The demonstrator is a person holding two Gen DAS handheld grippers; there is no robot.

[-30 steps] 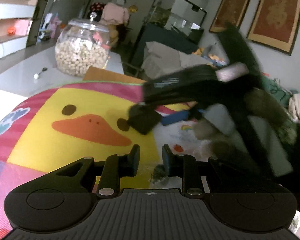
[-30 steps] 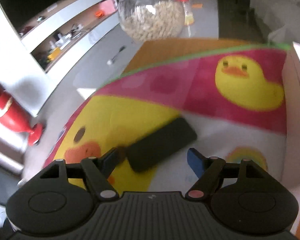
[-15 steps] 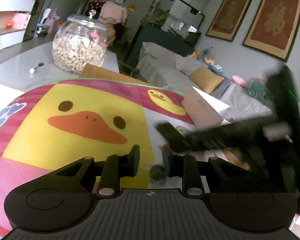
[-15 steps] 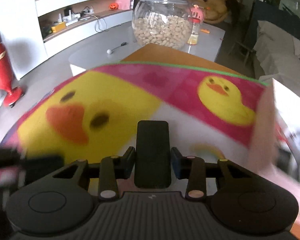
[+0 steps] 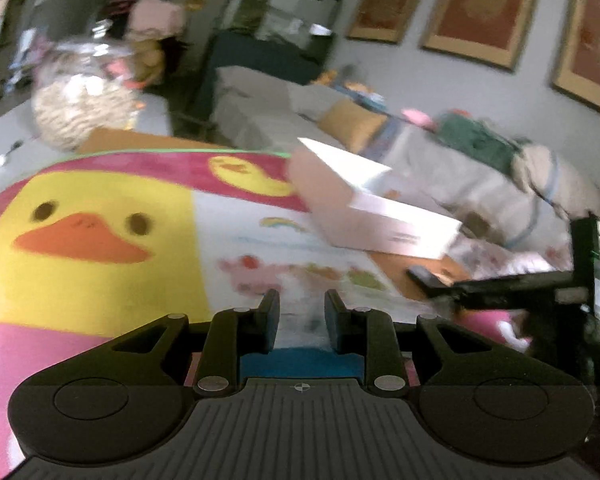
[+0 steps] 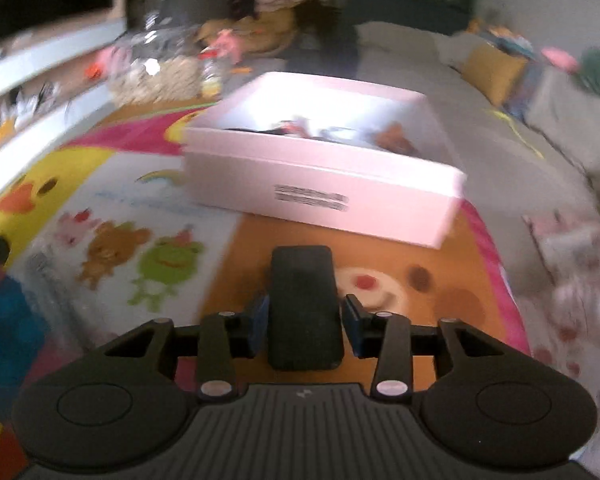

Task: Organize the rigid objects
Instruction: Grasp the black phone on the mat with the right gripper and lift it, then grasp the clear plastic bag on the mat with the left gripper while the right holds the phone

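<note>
Phone (image 6: 303, 304) sits lengthwise in the right tongs (image 6: 304, 318), clamped only by its edges, short of the white box (image 6: 320, 176) — a quick swing could slip it loose. Left tongs (image 5: 298, 318) stand slightly apart, empty.

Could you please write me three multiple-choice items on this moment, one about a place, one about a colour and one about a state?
1. Where is the box relative to the right gripper?
A. ahead of it, on the mat
B. behind it
C. on the sofa

2. What colour is the box?
A. blue
B. white
C. black

3. What is the state of the left gripper?
A. shut on a spoon
B. shut on the box
C. open, holding nothing

Answers: 1 A, the box sits on the mat beyond the held phone; 2 B, its walls are white; 3 C, only mat shows between its fingers.
</note>
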